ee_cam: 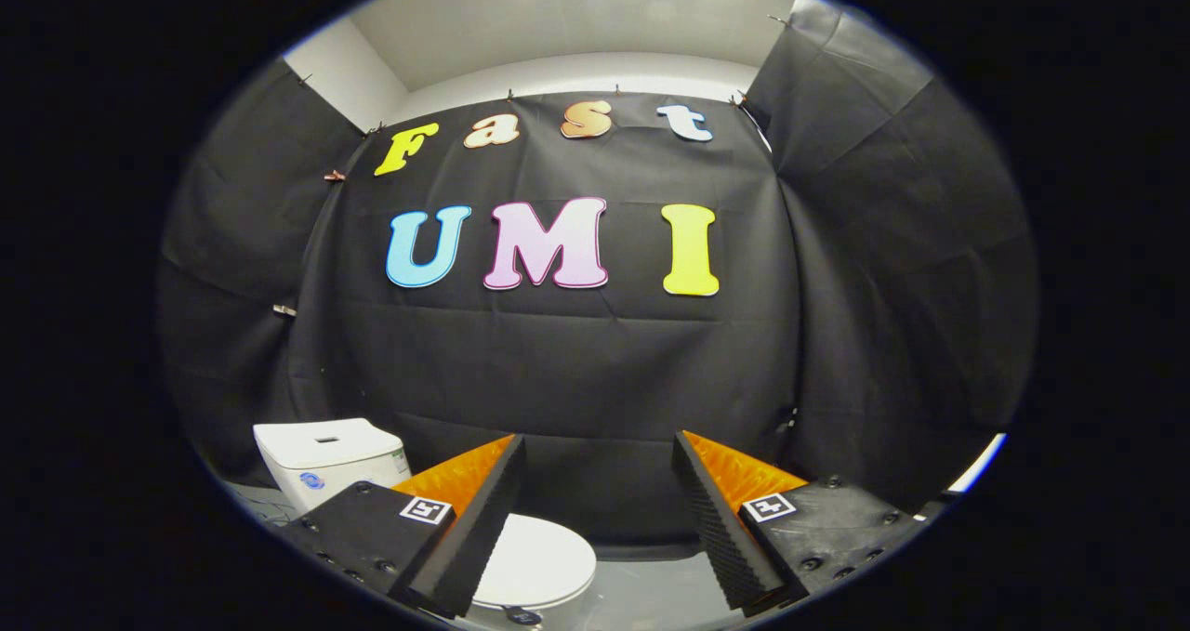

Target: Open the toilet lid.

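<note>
A white toilet stands low on the floor ahead and to the left of my fingers. Its lid (539, 561) lies flat and closed over the bowl, partly hidden behind my left finger (479, 519). The white tank (325, 459) rises behind the left finger. My gripper (600, 454) is open, held well above the toilet, with a wide gap and nothing between the fingers. The right finger (720, 519) is off to the right of the lid.
Black cloth walls (576, 371) close the booth behind and on both sides of the toilet. A grey floor (651, 589) shows between the fingers, to the right of the bowl. A small dark object (522, 616) lies by the bowl's front.
</note>
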Tool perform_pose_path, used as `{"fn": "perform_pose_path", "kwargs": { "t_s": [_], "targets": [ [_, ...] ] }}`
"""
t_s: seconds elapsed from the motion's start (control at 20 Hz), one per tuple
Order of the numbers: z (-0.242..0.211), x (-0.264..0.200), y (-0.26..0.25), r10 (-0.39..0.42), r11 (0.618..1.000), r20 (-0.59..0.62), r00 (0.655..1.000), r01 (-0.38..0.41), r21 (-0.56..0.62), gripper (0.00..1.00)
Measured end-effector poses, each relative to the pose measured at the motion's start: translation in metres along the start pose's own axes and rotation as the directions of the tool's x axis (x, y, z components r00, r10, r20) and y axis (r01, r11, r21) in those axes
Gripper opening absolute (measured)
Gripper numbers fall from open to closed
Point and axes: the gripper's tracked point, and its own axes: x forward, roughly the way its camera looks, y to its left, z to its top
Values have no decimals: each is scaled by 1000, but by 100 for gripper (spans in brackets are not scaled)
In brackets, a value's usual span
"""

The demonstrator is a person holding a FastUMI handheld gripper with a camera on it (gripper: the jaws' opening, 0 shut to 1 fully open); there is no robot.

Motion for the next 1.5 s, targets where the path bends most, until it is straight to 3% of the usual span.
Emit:
{"fn": "perform_pose_path", "kwargs": {
  "t_s": [0.15, 0.4, 0.5, 0.7, 0.85, 0.95, 1.1, 1.15, 1.25, 1.3, 1.35, 1.4, 1.45, 1.5],
  "targets": [
    [-15, 10, 4, 12, 996, -54, 998, -7, 89, 99],
    [-41, 42, 15, -9, 995, -115, 993, 20, 93, 98],
    [-61, 56, 23, -24, 988, -171, 985, 49, 147, 98],
    [-131, 74, 39, -47, 914, -375, 926, 191, 357, 98],
    [-196, 82, 18, -144, 806, -484, 863, 386, 449, 98],
    [-247, 65, 4, -179, 707, -586, 791, 517, 482, 99],
    [-322, 21, 5, -140, 573, -725, 675, 652, 497, 99],
    [-341, 6, 4, -128, 514, -758, 640, 696, 501, 99],
    [-370, -21, 15, -61, 355, -808, 586, 769, 531, 98],
    [-379, -27, 19, -24, 278, -818, 574, 790, 546, 99],
    [-383, -27, 22, 27, 207, -808, 588, 788, 580, 99],
    [-386, -31, 23, 47, 175, -805, 592, 788, 590, 95],
    [-390, -30, 30, 82, 181, -799, 596, 779, 600, 92],
    [-392, -35, 28, 86, 214, -804, 588, 777, 591, 79]
  ]
}}
